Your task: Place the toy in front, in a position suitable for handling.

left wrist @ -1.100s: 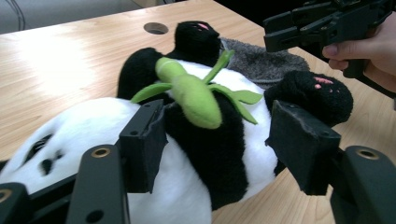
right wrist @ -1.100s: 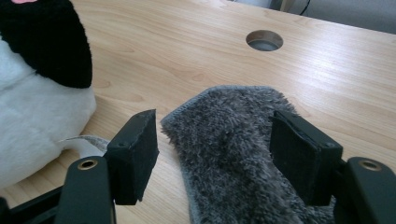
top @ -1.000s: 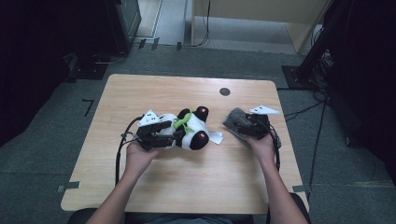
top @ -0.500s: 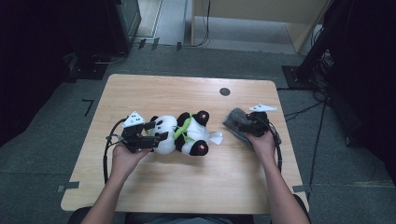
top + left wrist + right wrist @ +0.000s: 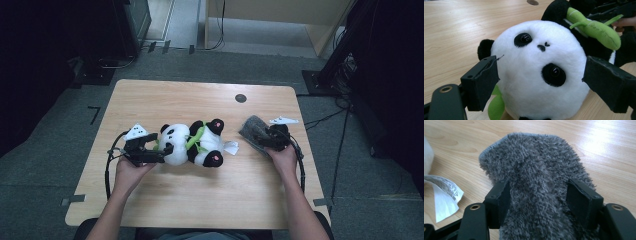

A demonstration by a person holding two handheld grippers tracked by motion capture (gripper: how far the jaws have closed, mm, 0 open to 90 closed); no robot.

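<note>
Left tool (image 5: 541, 82), held level, just opened around panda (image 5: 541, 82); right tool (image 5: 544, 202) pinches grey cloth (image 5: 536, 170).

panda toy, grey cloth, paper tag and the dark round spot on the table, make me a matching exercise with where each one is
Things:
1. panda toy
2. grey cloth
3. paper tag
4. dark round spot

Places:
A. on the bare wood toward the table's far edge
B. between the right gripper's jaws
C. head between the left gripper's spread jaws
D. flat on the table between toy and cloth

Pairs: 1-C, 2-B, 3-D, 4-A
</note>
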